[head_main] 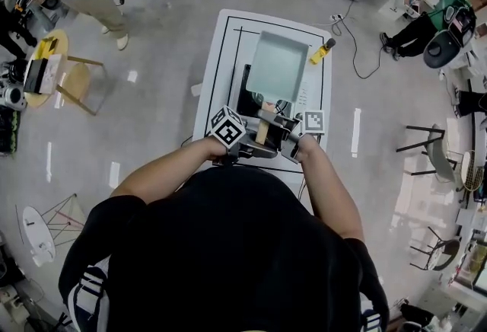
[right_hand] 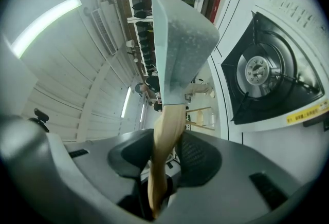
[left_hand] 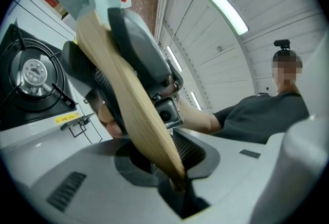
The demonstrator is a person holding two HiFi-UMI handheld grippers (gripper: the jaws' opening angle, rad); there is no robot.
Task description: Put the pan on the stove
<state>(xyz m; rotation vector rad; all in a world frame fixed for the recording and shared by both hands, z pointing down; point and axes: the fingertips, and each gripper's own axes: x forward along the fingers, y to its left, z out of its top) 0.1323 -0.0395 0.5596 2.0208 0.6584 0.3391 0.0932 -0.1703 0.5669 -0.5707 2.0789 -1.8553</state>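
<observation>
Left gripper (left_hand: 174, 169) and right gripper (right_hand: 159, 169) are both gripping the wooden handle (head_main: 264, 126) of the pan (head_main: 278, 65), each with its jaws narrowed onto the wood. The pan is hanging over the stove (right_hand: 267, 74) on the table (head_main: 221, 41), apparently not yet set down. Doing this step well probably means holding the pan level, centring it on the burner and lowering both grippers together. From above, the pan is covering most of the stove, and its gap to the burner is proving hard to judge.
</observation>
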